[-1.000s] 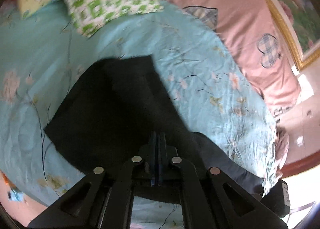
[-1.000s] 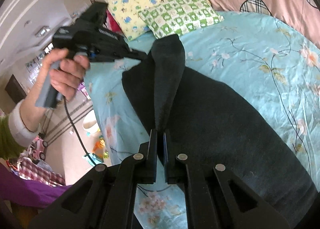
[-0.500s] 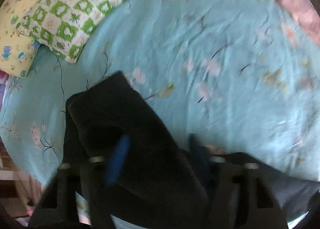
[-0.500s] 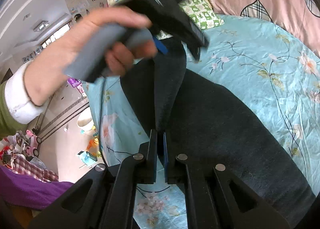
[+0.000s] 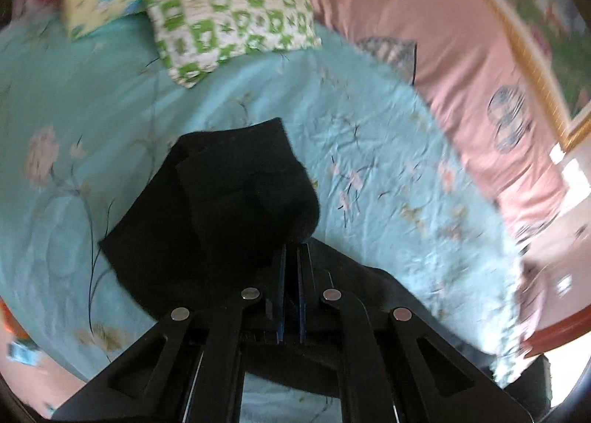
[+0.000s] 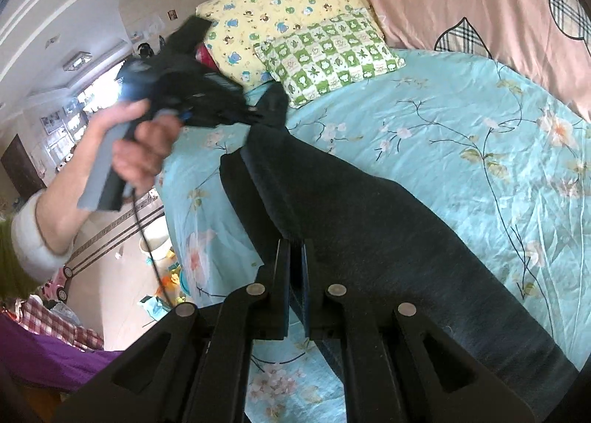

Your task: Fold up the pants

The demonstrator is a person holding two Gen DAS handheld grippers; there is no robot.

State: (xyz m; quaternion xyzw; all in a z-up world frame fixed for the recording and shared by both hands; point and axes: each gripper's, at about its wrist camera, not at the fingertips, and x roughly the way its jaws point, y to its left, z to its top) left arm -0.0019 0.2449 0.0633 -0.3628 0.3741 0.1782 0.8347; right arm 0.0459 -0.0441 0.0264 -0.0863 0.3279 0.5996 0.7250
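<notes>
Black pants (image 6: 369, 219) lie lengthwise on a teal flowered bed sheet (image 6: 480, 120). My right gripper (image 6: 293, 244) is shut on a raised ridge of the cloth at the near end. In the same view a hand (image 6: 140, 149) holds my left gripper (image 6: 260, 116) at the far leg end, which is lifted off the sheet. The left wrist view shows the left gripper (image 5: 291, 249) with its jaws closing to a narrow gap and a bunched fold of the pants (image 5: 229, 208) pinched at its tips.
A green checked pillow (image 6: 328, 57) and a yellow printed pillow (image 6: 269, 13) lie past the pants. A pink quilt (image 5: 443, 53) runs along the right. The bed's left edge drops to a floor with toys (image 6: 162, 275).
The left gripper swung over the pants with its jaws apart, then came back and closed at the leg end, which is now bunched and lifted. The right gripper stayed put.
</notes>
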